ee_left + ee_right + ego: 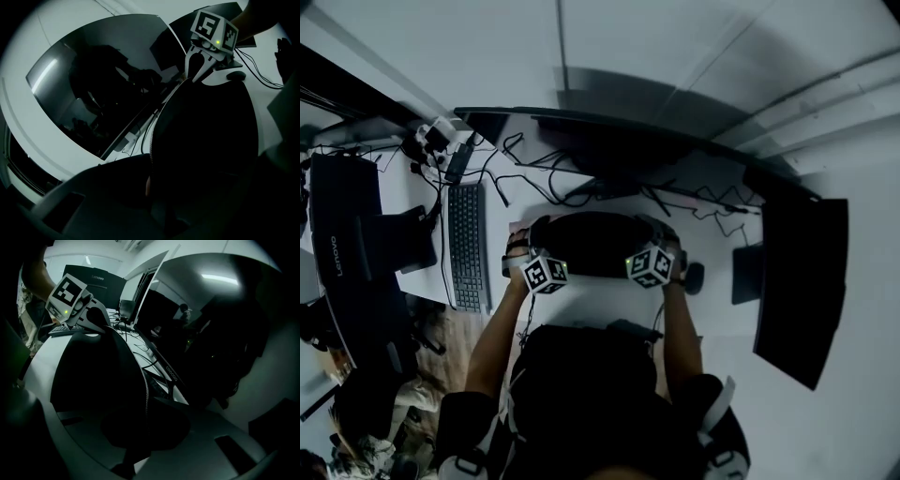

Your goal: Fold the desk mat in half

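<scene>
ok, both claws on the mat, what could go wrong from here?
The left claw and right claw each pinch only the stitched rim of the black flexible desk mat; it could slip out and flop open.
The small dark mouse sits by the mat's right end; the fold may land on it.
The loose black cables lie just behind; they could snag.

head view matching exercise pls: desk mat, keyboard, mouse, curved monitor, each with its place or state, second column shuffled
Things:
1 desk mat
2 keyboard
3 mouse
4 curved monitor

Place or state:
a on the desk, left of the mat
b at the back of the desk, behind the mat
c black, arched up off the desk
d on the desk, right of the mat

Pairs: 1-c; 2-a; 3-d; 4-b
</scene>
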Action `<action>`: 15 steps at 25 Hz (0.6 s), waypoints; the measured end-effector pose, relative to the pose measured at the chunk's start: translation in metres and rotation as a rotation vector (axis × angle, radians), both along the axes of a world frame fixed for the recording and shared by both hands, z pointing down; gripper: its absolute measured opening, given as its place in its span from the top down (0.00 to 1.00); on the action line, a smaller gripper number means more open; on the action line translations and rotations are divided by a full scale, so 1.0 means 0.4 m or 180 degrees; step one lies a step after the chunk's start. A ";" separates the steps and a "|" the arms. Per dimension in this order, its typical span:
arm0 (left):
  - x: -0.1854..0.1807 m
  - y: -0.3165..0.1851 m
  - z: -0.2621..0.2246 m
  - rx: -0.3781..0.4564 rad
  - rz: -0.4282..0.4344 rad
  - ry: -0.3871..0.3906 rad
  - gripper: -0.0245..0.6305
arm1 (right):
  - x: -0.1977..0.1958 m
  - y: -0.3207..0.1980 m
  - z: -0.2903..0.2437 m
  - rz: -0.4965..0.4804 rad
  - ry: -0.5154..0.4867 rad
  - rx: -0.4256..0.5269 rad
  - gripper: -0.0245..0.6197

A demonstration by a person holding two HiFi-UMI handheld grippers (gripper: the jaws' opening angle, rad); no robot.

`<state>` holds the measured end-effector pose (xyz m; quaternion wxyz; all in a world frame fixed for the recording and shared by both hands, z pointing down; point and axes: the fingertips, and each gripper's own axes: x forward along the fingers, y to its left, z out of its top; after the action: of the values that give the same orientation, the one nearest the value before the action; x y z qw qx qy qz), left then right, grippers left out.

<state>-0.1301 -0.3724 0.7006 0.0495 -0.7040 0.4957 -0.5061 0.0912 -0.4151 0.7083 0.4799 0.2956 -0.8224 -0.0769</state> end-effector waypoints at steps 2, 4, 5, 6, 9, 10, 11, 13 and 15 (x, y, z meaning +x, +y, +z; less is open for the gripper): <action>-0.006 -0.017 0.025 -0.0050 -0.0006 -0.0061 0.93 | -0.003 -0.019 0.027 -0.0011 0.0017 -0.0037 0.93; -0.009 -0.032 0.067 -0.0137 -0.0034 -0.0076 0.93 | -0.004 -0.032 0.057 -0.0027 0.0063 -0.0076 0.93; -0.011 -0.038 0.089 -0.0172 -0.0051 -0.0085 0.93 | -0.005 -0.036 0.073 -0.0037 0.0095 -0.0092 0.93; -0.012 -0.045 0.106 -0.0188 -0.0067 -0.0107 0.93 | -0.007 -0.039 0.088 -0.0047 0.0128 -0.0104 0.93; -0.014 -0.066 0.133 -0.0169 -0.0082 -0.0184 0.93 | -0.009 -0.049 0.123 -0.0038 0.0186 -0.0112 0.93; -0.014 -0.071 0.142 -0.0167 -0.0083 -0.0203 0.93 | -0.009 -0.053 0.131 -0.0028 0.0197 -0.0106 0.93; -0.015 -0.073 0.151 -0.0169 -0.0085 -0.0230 0.93 | -0.010 -0.058 0.137 -0.0022 0.0211 -0.0095 0.93; -0.015 -0.078 0.162 -0.0182 -0.0085 -0.0264 0.92 | -0.011 -0.067 0.149 -0.0024 0.0248 -0.0063 0.93; -0.010 -0.082 0.167 -0.0233 -0.0089 -0.0239 0.91 | -0.015 -0.075 0.159 -0.0033 0.0289 -0.0035 0.92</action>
<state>-0.1341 -0.4053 0.7673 0.0352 -0.6789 0.4844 -0.5506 0.0854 -0.4453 0.7720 0.5179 0.2850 -0.8017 -0.0883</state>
